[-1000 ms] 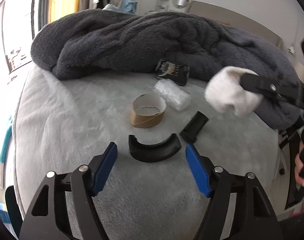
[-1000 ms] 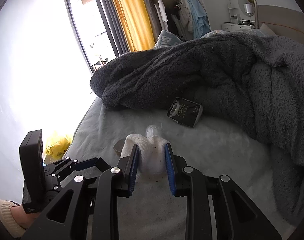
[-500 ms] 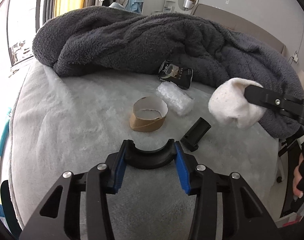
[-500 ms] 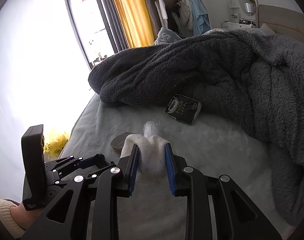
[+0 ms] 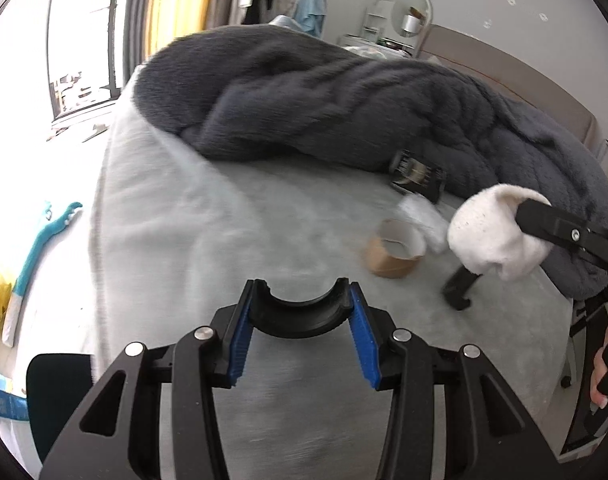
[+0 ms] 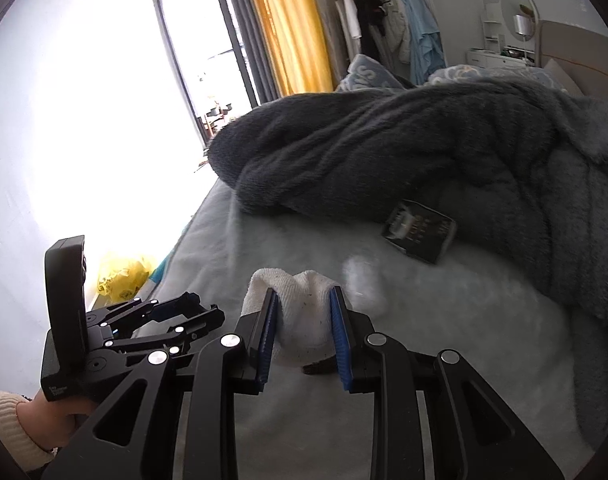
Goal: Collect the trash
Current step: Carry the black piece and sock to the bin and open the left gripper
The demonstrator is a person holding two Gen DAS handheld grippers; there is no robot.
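My left gripper (image 5: 300, 308) is shut on a curved black plastic piece (image 5: 300, 318) and holds it above the grey bed cover (image 5: 224, 240). My right gripper (image 6: 304, 312) is shut on a white sock (image 6: 304, 320); the sock also shows at the right of the left wrist view (image 5: 495, 236). On the bed lie a brown cardboard tape ring (image 5: 395, 254), a crumpled clear plastic wrap (image 5: 423, 218), a straight black plastic piece (image 5: 461, 288) and a black packet (image 5: 417, 174). The packet (image 6: 419, 230) and the wrap (image 6: 363, 280) also show in the right wrist view.
A dark grey fleece blanket (image 5: 343, 104) is heaped across the far side of the bed. A yellow bag (image 6: 122, 276) lies on the floor at the left of the bed. The left gripper shows in the right wrist view (image 6: 164, 316).
My left gripper closed on the curved black piece, lifted it and swung left, so the ring and wrap now sit to the right. The right gripper kept hold of the sock.
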